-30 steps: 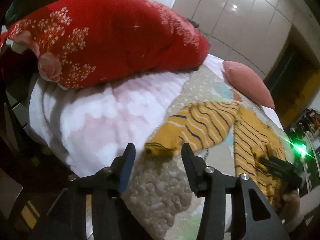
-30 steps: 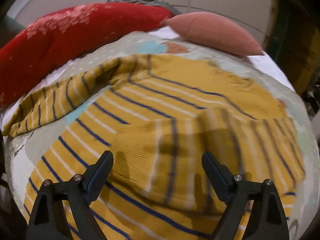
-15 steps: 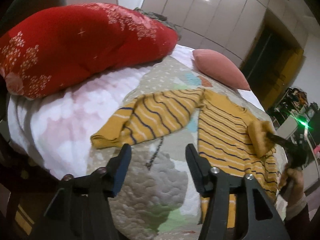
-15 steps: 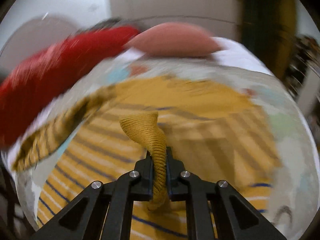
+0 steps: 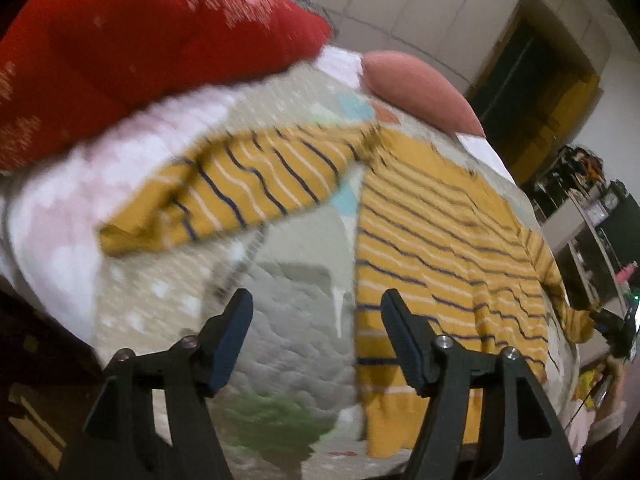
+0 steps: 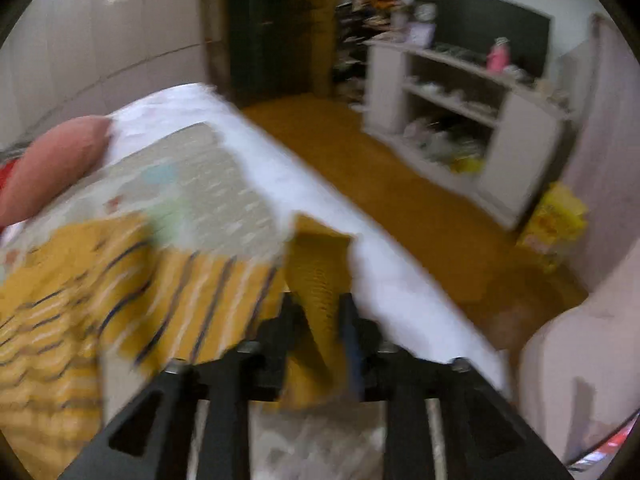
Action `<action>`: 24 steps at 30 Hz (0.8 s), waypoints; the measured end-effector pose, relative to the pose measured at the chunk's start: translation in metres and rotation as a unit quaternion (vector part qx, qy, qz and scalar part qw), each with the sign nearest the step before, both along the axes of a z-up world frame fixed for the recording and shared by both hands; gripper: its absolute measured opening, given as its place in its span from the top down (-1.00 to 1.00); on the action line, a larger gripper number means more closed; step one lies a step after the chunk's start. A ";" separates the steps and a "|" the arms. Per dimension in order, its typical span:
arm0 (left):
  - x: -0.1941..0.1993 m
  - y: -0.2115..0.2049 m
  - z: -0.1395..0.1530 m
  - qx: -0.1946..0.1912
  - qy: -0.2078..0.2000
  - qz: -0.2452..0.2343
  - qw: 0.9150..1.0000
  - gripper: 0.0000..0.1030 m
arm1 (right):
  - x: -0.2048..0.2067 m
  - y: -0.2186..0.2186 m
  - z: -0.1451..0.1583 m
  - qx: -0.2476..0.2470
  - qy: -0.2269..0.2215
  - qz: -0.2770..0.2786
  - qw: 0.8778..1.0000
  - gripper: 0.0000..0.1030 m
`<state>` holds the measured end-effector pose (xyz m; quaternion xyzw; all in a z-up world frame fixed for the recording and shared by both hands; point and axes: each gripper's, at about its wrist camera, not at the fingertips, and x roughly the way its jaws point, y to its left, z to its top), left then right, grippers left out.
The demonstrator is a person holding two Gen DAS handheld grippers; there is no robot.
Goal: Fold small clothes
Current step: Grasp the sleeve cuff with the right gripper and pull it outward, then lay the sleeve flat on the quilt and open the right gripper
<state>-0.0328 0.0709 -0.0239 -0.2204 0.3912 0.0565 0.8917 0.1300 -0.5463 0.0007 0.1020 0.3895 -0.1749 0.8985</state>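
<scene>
A small mustard-yellow sweater with navy and white stripes (image 5: 432, 240) lies front-up on the quilted bed cover (image 5: 288, 312). Its left sleeve (image 5: 240, 184) stretches out to the left. My left gripper (image 5: 316, 332) is open and empty, hovering over the cover just left of the sweater's hem. My right gripper (image 6: 318, 308) is shut on the ribbed cuff of the right sleeve (image 6: 320, 268) and holds it out past the bed's right edge; it also shows in the left wrist view (image 5: 612, 324), at the far right.
A big red floral pillow (image 5: 140, 40) and a pink cushion (image 5: 416, 92) lie at the head of the bed. A white fleecy blanket (image 5: 60, 208) lies left. Right of the bed are orange floor (image 6: 400, 184), a white shelf unit (image 6: 460, 120) and a pale armchair (image 6: 580, 360).
My right gripper closed on the right sleeve cuff and pulled it outward to the right, off the sweater's body. My left gripper moved right, from the left sleeve toward the hem.
</scene>
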 end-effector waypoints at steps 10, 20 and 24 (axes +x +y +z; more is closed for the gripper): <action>0.026 -0.067 -0.037 -0.039 0.028 -0.099 0.994 -0.53 | -0.079 0.148 -0.064 0.185 0.038 0.306 0.933 -0.23; 0.001 -0.080 -0.022 0.015 0.042 -0.093 0.995 0.86 | -0.089 0.166 -0.064 0.215 0.008 0.304 0.928 0.82; -0.026 -0.070 -0.014 0.006 0.040 -0.083 0.996 0.89 | -0.116 0.140 -0.059 0.226 0.005 0.286 0.931 0.91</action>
